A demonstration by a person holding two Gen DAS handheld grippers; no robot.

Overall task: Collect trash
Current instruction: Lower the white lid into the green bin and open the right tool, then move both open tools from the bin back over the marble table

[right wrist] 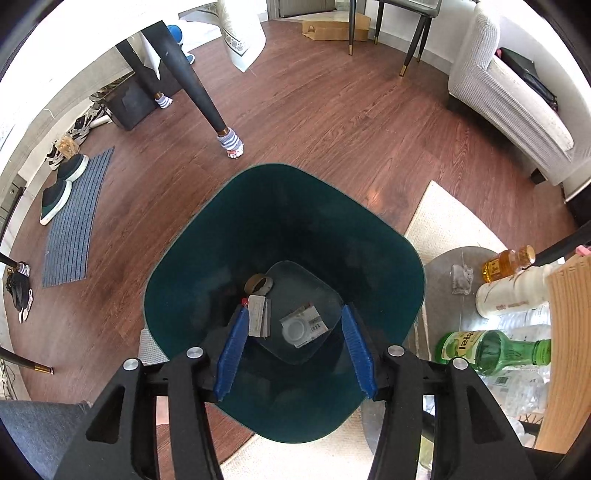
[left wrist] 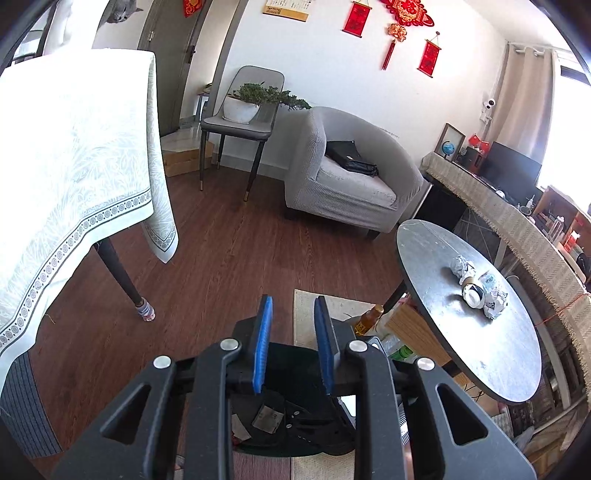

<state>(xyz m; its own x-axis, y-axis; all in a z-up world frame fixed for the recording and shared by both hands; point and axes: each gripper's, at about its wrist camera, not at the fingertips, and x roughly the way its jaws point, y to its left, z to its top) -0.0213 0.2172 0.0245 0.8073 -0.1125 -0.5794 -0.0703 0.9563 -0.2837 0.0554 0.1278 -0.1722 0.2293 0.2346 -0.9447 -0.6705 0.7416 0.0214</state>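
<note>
Green bottle [right wrist: 491, 349]: its pale label carries large Korean lettering, lying sideways at 4 o'clock in the right wrist view; the characters are too distorted to read with confidence.
White bottle [right wrist: 511, 297]: a faint line of small print along its side, too small to read.
Amber bottle [right wrist: 504, 264]: a yellow label with marks that are not legible.
Packaging in the bin [right wrist: 301, 325]: barcodes and small print on white card, unreadable.
Red hanging scrolls [left wrist: 356, 18]: dark characters on red, at 1 o'clock in the left wrist view, too blurred to read.
Wall calendar [left wrist: 286, 9]: rows of tiny print, illegible.
</note>
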